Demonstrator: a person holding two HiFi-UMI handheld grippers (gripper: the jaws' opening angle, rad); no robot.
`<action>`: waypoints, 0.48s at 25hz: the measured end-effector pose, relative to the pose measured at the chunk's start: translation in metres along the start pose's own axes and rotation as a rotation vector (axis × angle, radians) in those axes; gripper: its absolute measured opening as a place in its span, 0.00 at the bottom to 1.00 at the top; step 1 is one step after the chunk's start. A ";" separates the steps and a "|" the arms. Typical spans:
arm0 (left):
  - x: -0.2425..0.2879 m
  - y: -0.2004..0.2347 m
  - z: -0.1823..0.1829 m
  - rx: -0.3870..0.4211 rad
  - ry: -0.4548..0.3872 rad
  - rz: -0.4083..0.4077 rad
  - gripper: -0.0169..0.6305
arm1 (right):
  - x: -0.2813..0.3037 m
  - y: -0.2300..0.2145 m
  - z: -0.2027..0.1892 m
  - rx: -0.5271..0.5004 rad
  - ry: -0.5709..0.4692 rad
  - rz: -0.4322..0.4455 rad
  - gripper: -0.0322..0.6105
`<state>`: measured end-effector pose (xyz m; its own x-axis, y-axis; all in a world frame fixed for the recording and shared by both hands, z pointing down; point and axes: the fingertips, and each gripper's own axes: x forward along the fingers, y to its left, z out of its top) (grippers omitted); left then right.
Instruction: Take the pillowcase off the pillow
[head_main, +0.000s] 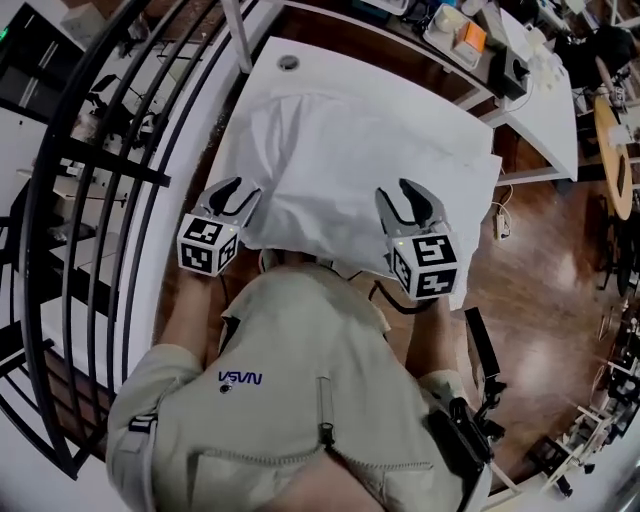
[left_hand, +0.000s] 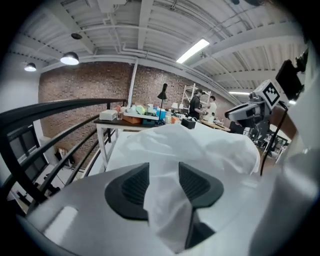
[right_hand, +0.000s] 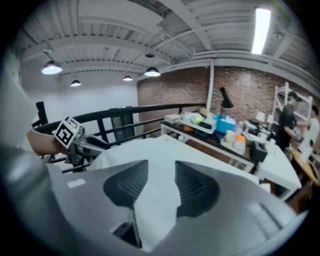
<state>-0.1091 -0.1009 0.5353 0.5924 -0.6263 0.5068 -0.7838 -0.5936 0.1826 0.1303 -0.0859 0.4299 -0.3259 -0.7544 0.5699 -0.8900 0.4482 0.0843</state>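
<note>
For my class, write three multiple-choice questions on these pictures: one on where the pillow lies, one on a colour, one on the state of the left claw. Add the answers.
1. Where does the pillow lie?
A on the floor; B on the white table; C on a chair.
2. What colour is its fabric?
A blue; B striped red; C white.
3. How do the jaws of the left claw stand?
A apart, with fabric between them; B shut on a railing bar; C apart and empty.

Answers:
1. B: the head view shows it on the tabletop.
2. C: it is white in every view.
3. A: the left gripper view shows a gap with white fabric in it.
</note>
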 end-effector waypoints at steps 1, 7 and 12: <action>0.002 -0.003 -0.008 -0.013 0.017 -0.026 0.34 | 0.015 0.026 0.006 -0.045 0.005 0.054 0.31; 0.009 -0.028 -0.034 -0.029 0.064 -0.132 0.43 | 0.074 0.152 0.012 -0.218 0.057 0.305 0.34; 0.015 -0.028 -0.038 0.035 0.065 -0.106 0.20 | 0.114 0.172 -0.021 -0.346 0.194 0.253 0.35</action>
<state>-0.0856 -0.0743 0.5700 0.6571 -0.5261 0.5398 -0.7100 -0.6726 0.2087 -0.0528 -0.0845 0.5263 -0.4243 -0.5119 0.7469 -0.6207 0.7650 0.1717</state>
